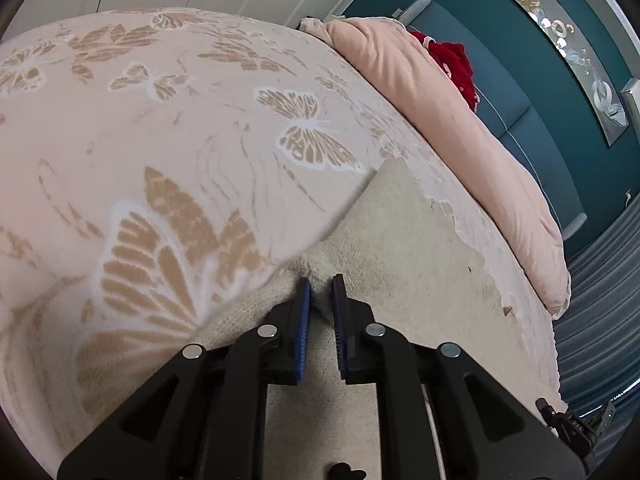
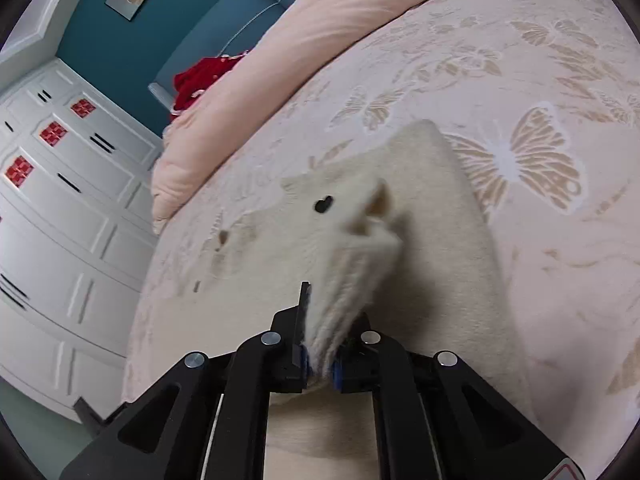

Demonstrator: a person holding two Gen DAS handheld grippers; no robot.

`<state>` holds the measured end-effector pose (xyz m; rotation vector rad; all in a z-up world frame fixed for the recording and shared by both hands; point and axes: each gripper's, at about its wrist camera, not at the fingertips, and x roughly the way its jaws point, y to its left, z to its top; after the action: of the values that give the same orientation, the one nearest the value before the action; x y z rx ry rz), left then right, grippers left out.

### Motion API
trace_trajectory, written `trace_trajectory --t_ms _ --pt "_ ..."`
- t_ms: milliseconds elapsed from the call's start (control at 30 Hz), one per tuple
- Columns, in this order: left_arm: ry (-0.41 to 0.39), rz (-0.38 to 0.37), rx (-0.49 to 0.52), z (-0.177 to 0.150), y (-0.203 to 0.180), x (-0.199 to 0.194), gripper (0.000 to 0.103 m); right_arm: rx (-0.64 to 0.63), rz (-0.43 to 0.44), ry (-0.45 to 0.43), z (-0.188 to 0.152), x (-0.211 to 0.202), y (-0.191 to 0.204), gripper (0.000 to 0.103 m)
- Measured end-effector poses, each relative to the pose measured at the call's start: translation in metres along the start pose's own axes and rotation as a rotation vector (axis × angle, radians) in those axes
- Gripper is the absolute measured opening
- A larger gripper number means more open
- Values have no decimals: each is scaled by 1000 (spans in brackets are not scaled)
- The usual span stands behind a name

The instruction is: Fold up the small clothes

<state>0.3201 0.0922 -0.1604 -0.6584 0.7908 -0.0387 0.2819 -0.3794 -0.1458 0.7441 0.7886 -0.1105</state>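
The left hand-held gripper [image 1: 321, 280] has its jaws drawn nearly together, a pinch of cream knitted garment [image 1: 400, 248] caught between the blue pads at the tips. The knit lies flat on the bed [image 1: 192, 128] just ahead and to the right of that gripper, its far corner pointing away. To the left of the jaws the pink bedspread with tan butterflies bulges up close to the lens and covers part of the garment's near edge.

The right hand-held gripper [image 2: 320, 360] is closed tight on a bunched edge of the same garment [image 2: 440, 216]; the fabric rises from between the pads in ribbed folds and is lifted off the bed [image 2: 540, 80], blurred where it bends over. A small dark mark [image 2: 323, 204] shows on the knit beyond the jaws. The rest of the garment spreads on the bedspread ahead and to the right.

Farther off, a rolled pink quilt [image 2: 280, 52] lies along the bed's far edge, with a red cloth [image 2: 200, 80] behind it against a teal headboard [image 1: 500, 80]. White cupboards [image 2: 60, 200] stand to the left of the right gripper.
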Motion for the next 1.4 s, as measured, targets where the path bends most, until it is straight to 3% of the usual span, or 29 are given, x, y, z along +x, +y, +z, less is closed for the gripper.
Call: trace_trajectory --t_ms 33,67,100,133,167,233,300,400,467,567,667,733,767,800,867,900,1033,1133,1233,1300,1333,1367,1400 --pt "-9 -10 4 -2 1 -1 12 -2 -51 42 -3 9 -7 6" --pt "-14 -20 2 -4 3 -2 12 15 -15 42 -4 9 -13 6" --pt "-20 -30 -1 -5 4 -3 12 36 -6 29 -3 1 -16 8" --pt "-30 -37 -2 -7 5 -4 13 51 -39 15 -4 -9 -16 16" --pt "-41 -46 3 -10 6 -4 14 57 -93 -27 -5 -26 -14 22" --pt "-56 -58 5 -13 6 -5 15 12 -162 -151 -13 -64 3 22" --pt "-63 -63 10 -13 6 -4 15 -65 -103 -167 -20 -80 33 22" --pt "-70 -69 12 -14 5 -5 15 -203 56 38 -31 -33 108 20" --pt "-72 -84 0 -14 8 -6 15 -353 112 146 -54 11 171 17" --pt "-77 -100 -8 -15 11 -5 16 -556 117 287 -91 83 250 15" --pt "-80 -109 -8 -17 14 -4 16 -645 32 366 -119 143 276 11" --pt "-84 -121 -7 -18 16 -2 17 -640 67 345 -120 150 263 7" --pt "-87 -129 -10 -19 17 -1 17 -600 90 349 -115 143 254 0" --pt "-91 -130 -8 -19 17 -2 17 -546 80 331 -105 130 241 0" --pt "-94 -130 -5 -20 16 -3 17 -496 59 228 -85 91 218 0" --pt "-95 -130 -5 -19 16 -3 17 -478 32 187 -73 71 195 0" --pt "-94 -127 -3 -20 16 -3 17 -321 -258 113 -23 28 73 0" --pt "-93 -118 5 -20 15 -3 18 -124 -233 54 1 -19 0 0" --pt "-91 -106 10 -20 14 -2 18 -128 -239 -31 3 -59 -9 14" --pt "-89 -98 13 -19 12 -2 18 -159 -221 10 -3 -56 -9 14" --pt "-86 -93 15 -18 11 -2 18 -186 -247 53 -7 -44 -12 13" --pt "-81 -85 16 -17 10 -2 18 -215 -295 95 -12 -32 -17 4" --pt "-71 -79 15 -16 8 -2 18 -226 -316 93 -16 -28 -19 4"
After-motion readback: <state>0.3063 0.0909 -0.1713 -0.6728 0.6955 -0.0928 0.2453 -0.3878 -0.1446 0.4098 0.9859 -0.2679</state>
